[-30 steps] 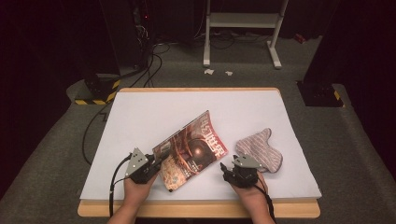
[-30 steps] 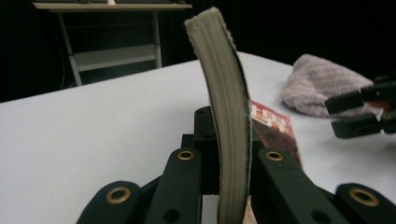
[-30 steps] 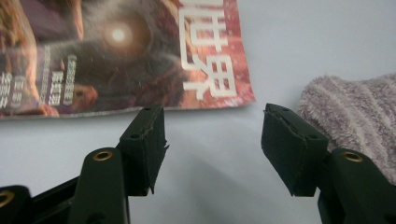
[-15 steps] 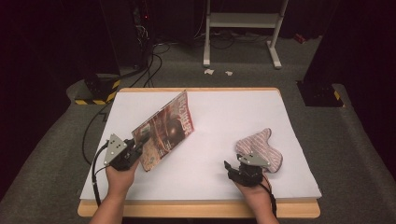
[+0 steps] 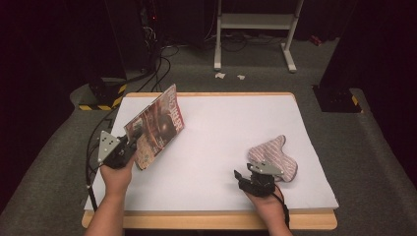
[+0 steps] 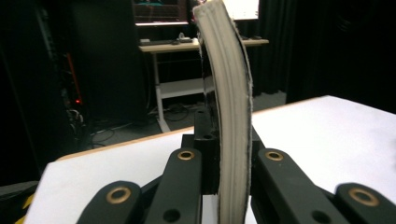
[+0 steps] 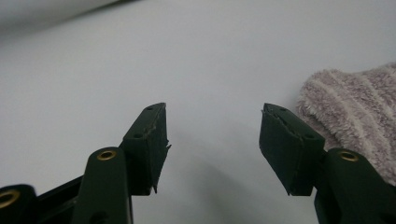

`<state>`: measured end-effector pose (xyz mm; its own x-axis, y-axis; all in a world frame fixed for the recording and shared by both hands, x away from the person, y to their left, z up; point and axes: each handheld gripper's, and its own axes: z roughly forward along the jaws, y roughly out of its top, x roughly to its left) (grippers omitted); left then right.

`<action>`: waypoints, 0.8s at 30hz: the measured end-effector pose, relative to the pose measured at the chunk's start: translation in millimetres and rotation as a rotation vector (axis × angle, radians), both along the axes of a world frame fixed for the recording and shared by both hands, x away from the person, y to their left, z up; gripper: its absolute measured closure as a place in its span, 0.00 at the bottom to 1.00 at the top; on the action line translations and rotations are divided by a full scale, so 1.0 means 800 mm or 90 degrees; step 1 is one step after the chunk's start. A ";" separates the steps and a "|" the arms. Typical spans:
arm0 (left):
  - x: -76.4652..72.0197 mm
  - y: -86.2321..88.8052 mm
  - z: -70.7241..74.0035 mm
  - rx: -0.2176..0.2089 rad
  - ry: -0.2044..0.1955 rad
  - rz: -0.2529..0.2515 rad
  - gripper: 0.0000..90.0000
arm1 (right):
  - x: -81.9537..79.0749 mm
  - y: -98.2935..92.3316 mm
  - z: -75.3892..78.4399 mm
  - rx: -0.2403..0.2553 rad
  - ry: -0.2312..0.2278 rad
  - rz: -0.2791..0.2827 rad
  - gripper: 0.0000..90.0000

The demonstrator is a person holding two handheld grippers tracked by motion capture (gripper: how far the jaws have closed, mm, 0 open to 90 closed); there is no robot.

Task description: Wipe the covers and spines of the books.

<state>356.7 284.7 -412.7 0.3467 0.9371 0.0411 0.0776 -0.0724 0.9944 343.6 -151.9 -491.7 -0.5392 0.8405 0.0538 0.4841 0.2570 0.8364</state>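
The desk (image 5: 221,147), covered by a white sheet, spans the middle of the high view, with dark floor and equipment stands beyond its far edge. The magazine (image 5: 155,125) is the largest object in play: it is held clear of the desk surface over the near-left part of the sheet, standing on edge and tilted, its long axis running from the near-left lower corner up and away toward the far edge. In the left gripper view its page block (image 6: 229,116) rises from between the jaws and bows slightly toward the left. The striped fluffy cloth (image 5: 275,157) lies flat on the near-right part of the desk, well apart from the magazine.

The left hand-held gripper (image 5: 129,147) is clenched on the magazine's lower edge, so the magazine extends up and forward from it. The right hand-held gripper (image 5: 240,177) rests low over the sheet, released, its jaws standing apart on bare white surface; the cloth lies just beside it, to its right and slightly ahead (image 7: 355,112). By position, the right hand is nearer the cloth, and the left alone carries the magazine.
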 end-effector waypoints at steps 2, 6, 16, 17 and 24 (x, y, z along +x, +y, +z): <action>0.003 0.004 0.001 0.011 -0.007 0.014 0.93 | 0.000 0.000 -0.001 0.004 0.003 0.000 0.47; 0.005 0.010 -0.002 0.026 -0.014 0.038 0.93 | 0.000 0.002 -0.003 0.004 0.009 0.002 0.47; -0.014 -0.023 -0.023 0.018 -0.022 -0.028 0.93 | -0.001 0.016 -0.011 -0.015 0.020 0.020 0.46; -0.017 -0.030 -0.025 0.020 -0.022 -0.036 0.93 | -0.001 0.017 -0.011 -0.014 0.021 0.020 0.47; -0.019 -0.057 -0.043 0.009 0.008 -0.085 0.93 | -0.001 0.016 -0.012 -0.014 0.023 0.020 0.47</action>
